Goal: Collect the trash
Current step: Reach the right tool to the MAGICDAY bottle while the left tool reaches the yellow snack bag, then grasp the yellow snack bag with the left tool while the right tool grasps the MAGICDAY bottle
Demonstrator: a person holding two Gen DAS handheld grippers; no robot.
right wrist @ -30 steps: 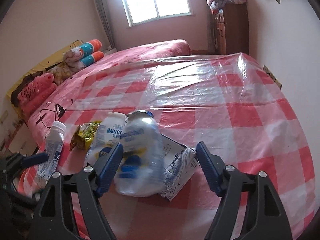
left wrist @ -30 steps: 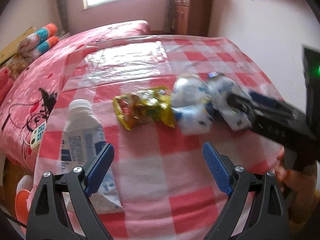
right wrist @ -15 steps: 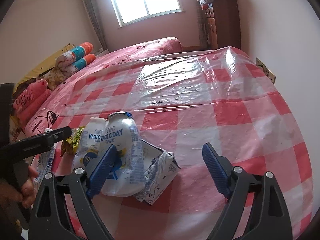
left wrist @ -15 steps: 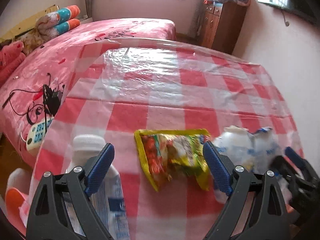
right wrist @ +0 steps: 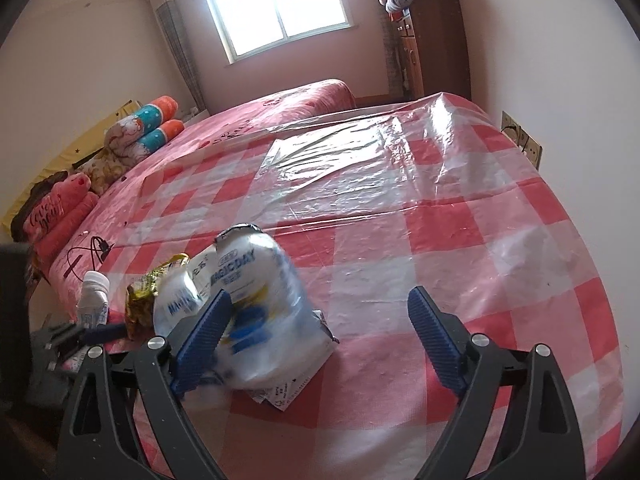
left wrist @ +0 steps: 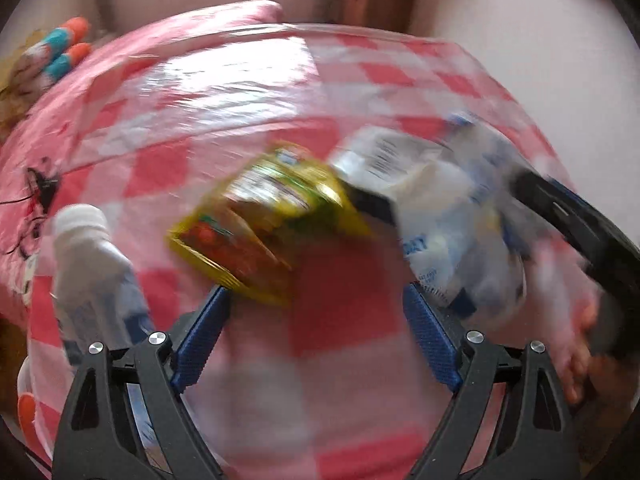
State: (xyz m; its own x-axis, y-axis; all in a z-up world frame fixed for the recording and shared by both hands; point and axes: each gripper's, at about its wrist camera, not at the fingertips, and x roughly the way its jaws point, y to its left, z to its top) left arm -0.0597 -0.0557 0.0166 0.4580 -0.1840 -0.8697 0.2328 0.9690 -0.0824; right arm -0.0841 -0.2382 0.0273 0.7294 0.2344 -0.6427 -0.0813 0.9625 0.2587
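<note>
Both grippers wide, trash bunched at the bench's near edge.

Your left gripper (left wrist: pixel 316 320) hangs empty, jaws spread, low before the yellow snack wrapper (left wrist: pixel 264 232); your right gripper (right wrist: pixel 320 332), equally wide, has one finger against the white pouches (right wrist: pixel 256 300). Closing carelessly could, I judge, shove the upright bottle (left wrist: pixel 92 268) off the bench (right wrist: pixel 460 240).

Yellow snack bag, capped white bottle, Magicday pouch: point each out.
yellow snack bag (left wrist: pixel 256 228): left wrist view, middle of its face.
capped white bottle (left wrist: pixel 82 220): left wrist view, on its cap.
Magicday pouch (right wrist: pixel 256 276): right wrist view, printed front.
</note>
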